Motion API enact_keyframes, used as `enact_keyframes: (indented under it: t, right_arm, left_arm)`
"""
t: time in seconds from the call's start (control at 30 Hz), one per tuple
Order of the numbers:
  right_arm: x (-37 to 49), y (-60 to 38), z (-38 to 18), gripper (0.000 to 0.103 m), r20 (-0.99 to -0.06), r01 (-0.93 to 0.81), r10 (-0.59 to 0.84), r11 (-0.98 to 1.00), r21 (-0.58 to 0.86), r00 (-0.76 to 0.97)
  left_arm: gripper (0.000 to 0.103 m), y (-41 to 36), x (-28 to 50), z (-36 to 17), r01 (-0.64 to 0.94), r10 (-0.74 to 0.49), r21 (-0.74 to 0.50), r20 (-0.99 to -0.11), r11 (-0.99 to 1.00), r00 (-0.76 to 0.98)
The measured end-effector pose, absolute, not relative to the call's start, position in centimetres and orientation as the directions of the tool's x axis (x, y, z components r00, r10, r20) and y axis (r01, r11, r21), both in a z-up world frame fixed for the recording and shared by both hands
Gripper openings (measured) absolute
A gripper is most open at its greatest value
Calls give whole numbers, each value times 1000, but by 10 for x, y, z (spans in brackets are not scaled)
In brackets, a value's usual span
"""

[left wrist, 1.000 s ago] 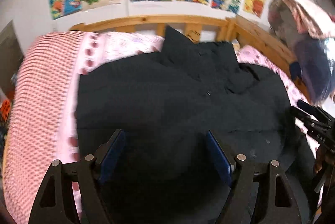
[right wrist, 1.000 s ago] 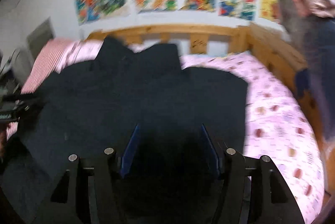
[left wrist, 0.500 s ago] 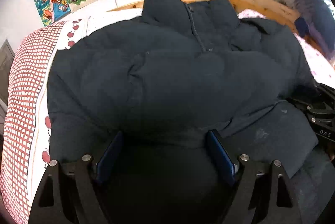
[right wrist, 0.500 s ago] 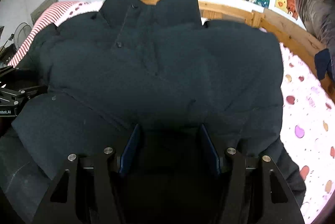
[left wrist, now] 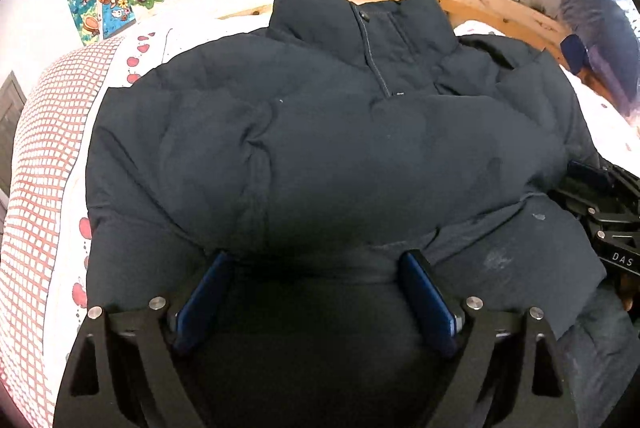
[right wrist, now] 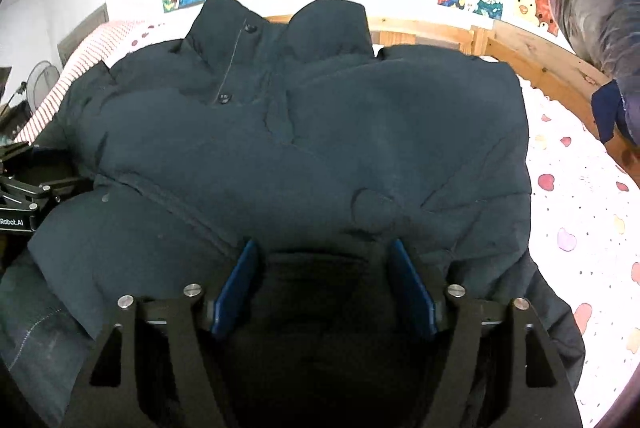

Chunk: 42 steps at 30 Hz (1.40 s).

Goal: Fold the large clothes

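Snap buttons (right wrist: pixel 225 97) – right view only

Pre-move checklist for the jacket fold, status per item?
1. Left tool has fabric between its fingers: ok, the dark jacket fills the gap.
2. Right tool has fabric between its fingers: ok, jacket fabric fills that gap too.
3. Grip is firm on both: cannot tell, the jaws stand wide and the contact is in shadow.
4. Collar lies at the far end toward the wooden bed frame: ok.
5. Jacket lies flat: not ok, it is puffed and creased across the middle.
6. Bedsheet beside the jacket is bare for the fold: ok on the right side.
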State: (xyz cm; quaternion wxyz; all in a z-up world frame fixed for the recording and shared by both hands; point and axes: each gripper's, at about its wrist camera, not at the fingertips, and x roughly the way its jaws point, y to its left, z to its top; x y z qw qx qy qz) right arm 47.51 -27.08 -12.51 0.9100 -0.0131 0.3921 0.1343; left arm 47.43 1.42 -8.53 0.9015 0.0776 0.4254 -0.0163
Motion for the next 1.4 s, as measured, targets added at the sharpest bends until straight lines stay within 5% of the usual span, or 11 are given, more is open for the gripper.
enact_keyframes:
  t: [0.2,0.5,0.83,1.0,1.07,1.17,1.23,1.4]
  right_arm:
    - [493,-290,-96,72,-751,-265,292,951,161,593]
    - [589,-292,-23,74,-722,-220,307,951,216,620]
    - [719,-262,-45,74,-720,-127,351,929,347,599]
    - [758,-238,-69,55,-742,-129,346,933,335,575]
    - [773,-230,-80,49,-754,-119,330,940,321,568]
    - [783,-226,-91,28,-767,-101,333,937,334,549]
    - [781,-228,-93,19,-765,-99,338,935,342,549]
    - [753,-240,-73,9,-704,-132,333,936,326,627]
  left_arm:
    - [88,32,480,-53,97,-66,-9,-791,995,608]
    - [89,50,552,23,-1,-54,-75,-730,997,681]
    - [90,52,673,23,-77,-73,-178,-706,981,705]
    - [88,41,715,6,-78,-58,-160,-701,984,711]
    - [79,36,725,0,-65,-63,-156,-698,986,713]
    - [50,34,736,-8,-60,-79,-166,-719,984,690]
    - [22,35,740,-14,-47,-120,-204,-730,978,672]
    - [9,38,724,-4,-56,-130,-231,-716,971,686]
